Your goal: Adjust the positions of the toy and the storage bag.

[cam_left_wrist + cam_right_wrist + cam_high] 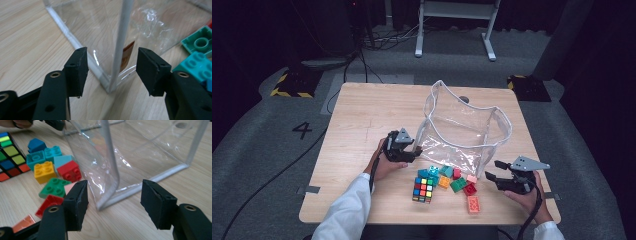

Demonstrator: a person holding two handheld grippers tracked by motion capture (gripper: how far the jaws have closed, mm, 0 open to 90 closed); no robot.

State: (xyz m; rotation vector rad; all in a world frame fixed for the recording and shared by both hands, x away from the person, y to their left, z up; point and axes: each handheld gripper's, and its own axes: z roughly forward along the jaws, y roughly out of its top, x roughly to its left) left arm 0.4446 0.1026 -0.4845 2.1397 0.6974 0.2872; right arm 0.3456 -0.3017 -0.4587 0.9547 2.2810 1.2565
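While the left half of the wooden table (357, 115) lies bare, my left gripper (414, 150) sits at the near left corner of the clear plastic bag (464, 127), which stands upright and open-topped at the table's middle. In the left gripper view its jaws are spread, with the bag's white-piped corner edge (120, 47) between the pads and touching neither. Just in front of the bag's near wall lie the toy bricks (452, 177), with a colour cube (423, 189) at their left and an orange brick (473, 204) nearest the table's front edge. My right gripper (492, 176) is at the bag's near right corner; its jaws also stand apart around that piped corner (110, 162), pads clear. Right of it bare wood runs to the table edge.
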